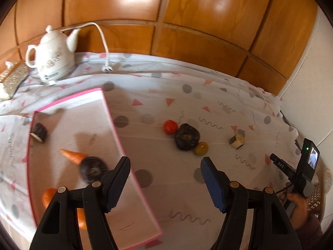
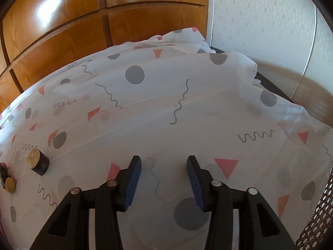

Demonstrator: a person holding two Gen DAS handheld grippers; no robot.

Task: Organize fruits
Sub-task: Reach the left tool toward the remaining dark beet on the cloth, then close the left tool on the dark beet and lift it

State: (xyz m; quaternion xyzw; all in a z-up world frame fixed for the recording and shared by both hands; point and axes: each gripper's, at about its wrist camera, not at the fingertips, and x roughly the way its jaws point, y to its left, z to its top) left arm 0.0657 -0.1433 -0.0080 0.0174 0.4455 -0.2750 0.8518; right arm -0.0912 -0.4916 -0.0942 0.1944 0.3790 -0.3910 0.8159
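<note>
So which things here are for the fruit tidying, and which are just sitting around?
For the job:
pink-edged tray
carrot in the tray
red tomato
big dark fruit
small yellow-green fruit
cut dark piece

Just lying about:
white teapot
white plug
patterned tablecloth

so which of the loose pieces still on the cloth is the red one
The small round tomato, farthest left in the cluster outside the pink tray. It touches the big dark lump; the little ball beside that is yellow-green.
</note>
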